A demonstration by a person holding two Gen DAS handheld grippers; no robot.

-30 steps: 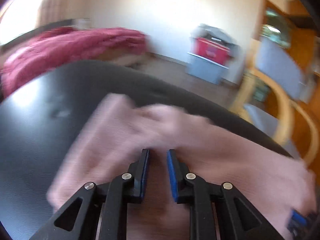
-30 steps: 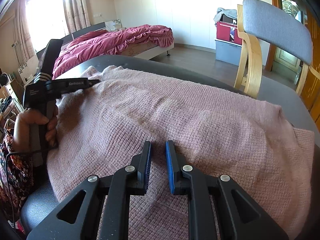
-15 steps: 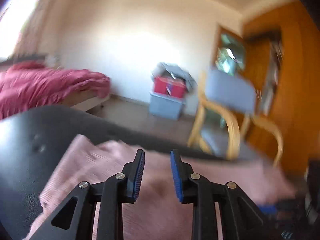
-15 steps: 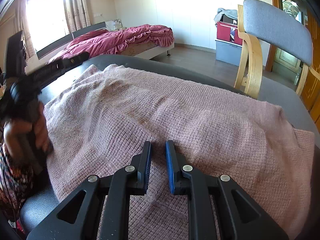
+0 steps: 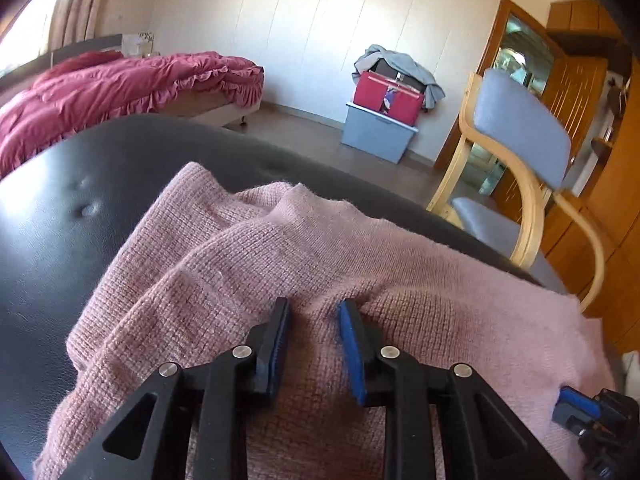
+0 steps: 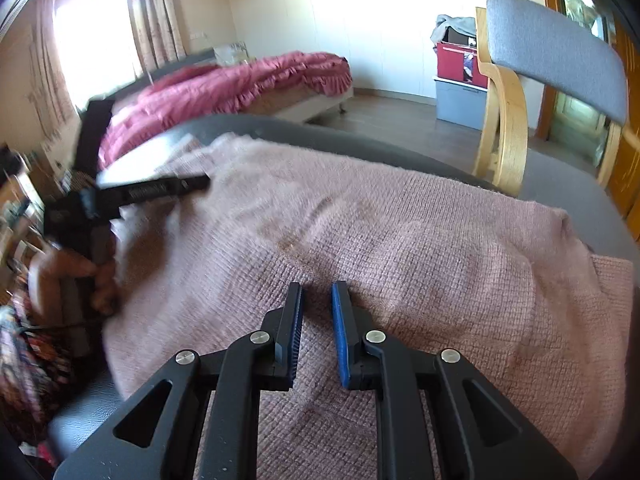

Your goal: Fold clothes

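Inventory by count:
- Sweater (image 5: 360, 264), pink knit: one, spread on the table.
- Table (image 5: 60, 248), black padded top: one.
- Grippers: two, the left gripper (image 5: 314, 316) and the right gripper (image 6: 316, 296), each with two fingers.
- Chair (image 6: 556, 56), pale wood frame with grey cushions: one.
- Bed (image 5: 120, 84) with red ruffled cover: one.
- Storage boxes, stacked: two, one red box (image 5: 388, 98) on one grey bin (image 5: 376, 138).
- Grey garment (image 5: 400, 62) draped over the stack: one.
- Hand (image 6: 76, 276) visible: one, blurred.

Left claw (image 6: 192, 184) motion-blurred
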